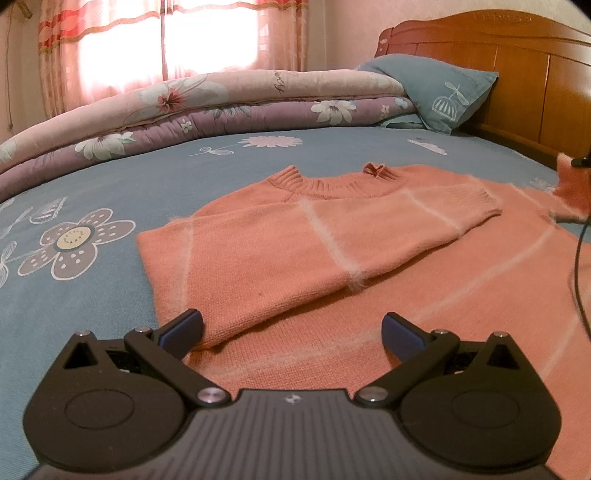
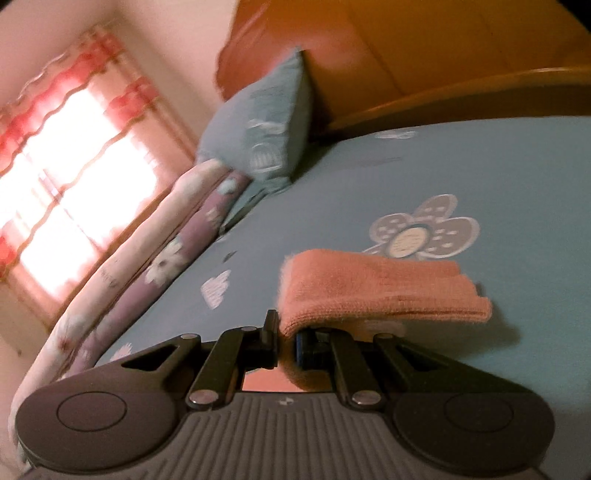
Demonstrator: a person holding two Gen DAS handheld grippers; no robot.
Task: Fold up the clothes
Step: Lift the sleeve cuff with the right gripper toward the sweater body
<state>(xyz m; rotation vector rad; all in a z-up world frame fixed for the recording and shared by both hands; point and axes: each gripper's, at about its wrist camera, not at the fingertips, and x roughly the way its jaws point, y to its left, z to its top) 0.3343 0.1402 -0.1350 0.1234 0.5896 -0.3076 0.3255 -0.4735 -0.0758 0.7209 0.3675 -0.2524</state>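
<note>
Left gripper (image 1: 291,332), right gripper (image 2: 284,347): black linkage arms, silver screws, blue pads, ribbed grey housing.

**Colours and patterns on the bed**

A salmon-pink sweater (image 1: 295,251) is crossed by thin pale stripes. The blue sheet (image 1: 110,177) is printed with grey and white flowers. The quilt (image 1: 184,110) is patterned with flowers on pink and purple. A white birdcage is printed on the blue pillow (image 1: 436,92). The curtains (image 1: 110,37) are banded pink and red.

You can't read any text here: the lettering on the pillow (image 1: 441,88), headboard (image 1: 502,16) and quilt (image 1: 277,83) is too blurred.
</note>
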